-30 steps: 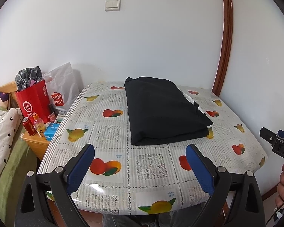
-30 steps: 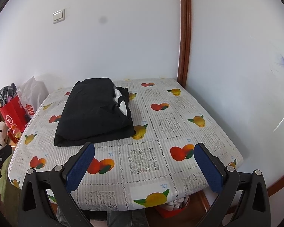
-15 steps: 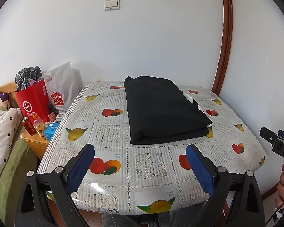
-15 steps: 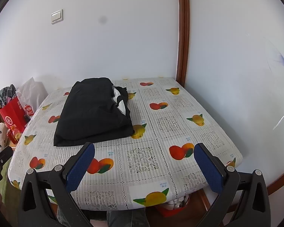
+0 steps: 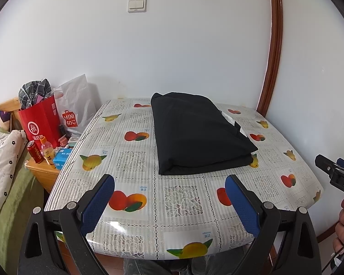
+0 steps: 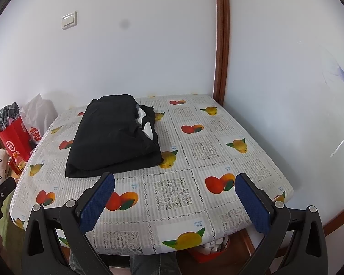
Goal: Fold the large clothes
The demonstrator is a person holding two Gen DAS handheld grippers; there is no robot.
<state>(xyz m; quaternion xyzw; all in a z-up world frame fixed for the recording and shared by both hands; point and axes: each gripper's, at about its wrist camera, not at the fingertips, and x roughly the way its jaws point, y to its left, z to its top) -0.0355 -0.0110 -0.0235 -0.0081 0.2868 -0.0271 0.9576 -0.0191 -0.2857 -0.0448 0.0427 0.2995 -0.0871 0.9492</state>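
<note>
A black garment (image 5: 195, 133) lies folded into a thick rectangle on the table with the fruit-print cloth (image 5: 135, 160), toward the far side; a bit of white shows at its right edge. It also shows in the right wrist view (image 6: 114, 137). My left gripper (image 5: 169, 199) is open and empty, held back over the table's near edge. My right gripper (image 6: 174, 199) is open and empty, also over the near edge, well short of the garment. The right gripper's tip shows at the right of the left wrist view (image 5: 334, 174).
A red paper bag (image 5: 40, 123) and a white Miniso bag (image 5: 74, 110) stand left of the table on a low wooden stand with a can and bottle (image 5: 41, 151). Bedding (image 5: 2, 160) lies at far left. White walls close the back and right.
Both grippers have drawn slightly back and up from the table; the garment sits a little farther away in view. It has not moved on the table.
</note>
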